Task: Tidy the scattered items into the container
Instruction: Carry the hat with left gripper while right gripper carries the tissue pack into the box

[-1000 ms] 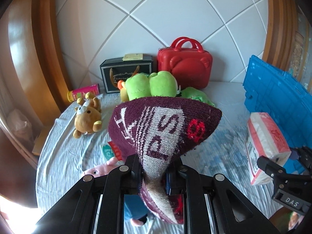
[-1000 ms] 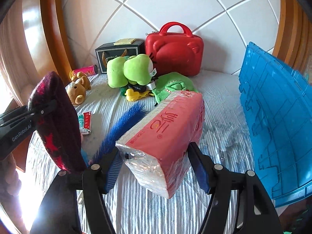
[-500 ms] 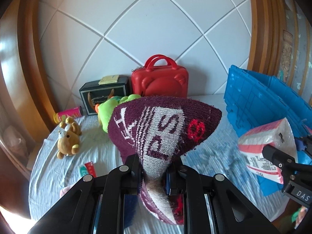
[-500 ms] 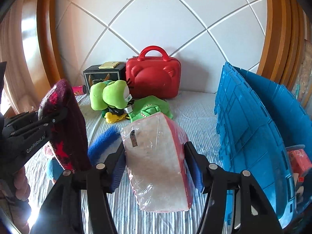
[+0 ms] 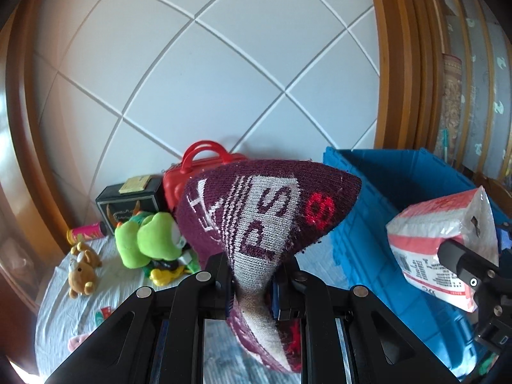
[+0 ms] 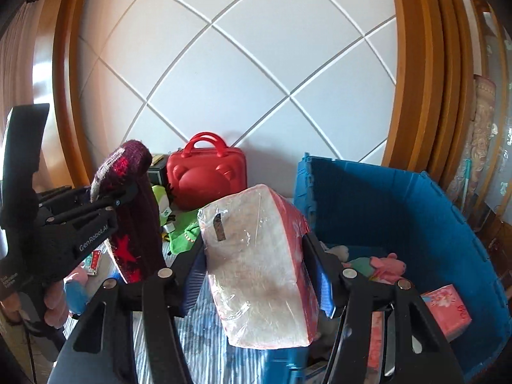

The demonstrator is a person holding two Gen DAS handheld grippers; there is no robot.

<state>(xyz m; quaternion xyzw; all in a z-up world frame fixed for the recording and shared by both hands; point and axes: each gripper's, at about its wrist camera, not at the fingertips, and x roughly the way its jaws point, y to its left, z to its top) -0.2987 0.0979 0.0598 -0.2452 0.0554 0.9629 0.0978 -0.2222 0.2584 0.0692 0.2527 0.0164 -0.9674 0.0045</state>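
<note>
A home bedroom: quilted headboard [image 5: 224,73], bedsheet [image 5: 64,291], plush toys [image 5: 150,240]

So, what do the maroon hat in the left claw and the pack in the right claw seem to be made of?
The maroon knitted hat looks like wool or acrylic yarn: visible stitch ribs, fuzzy matte surface. The pink-and-white tissue pack seems wrapped in thin clear plastic film: glossy, wrinkled, with shiny reflections; its contents are probably soft paper.

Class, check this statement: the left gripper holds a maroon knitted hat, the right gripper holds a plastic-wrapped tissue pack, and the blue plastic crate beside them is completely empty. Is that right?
Not quite. The blue plastic crate is not empty: the right wrist view shows a pink plush toy and a pink box inside. The rest stands: the left gripper holds the maroon knitted hat, and the right gripper holds the plastic-wrapped tissue pack.
</note>
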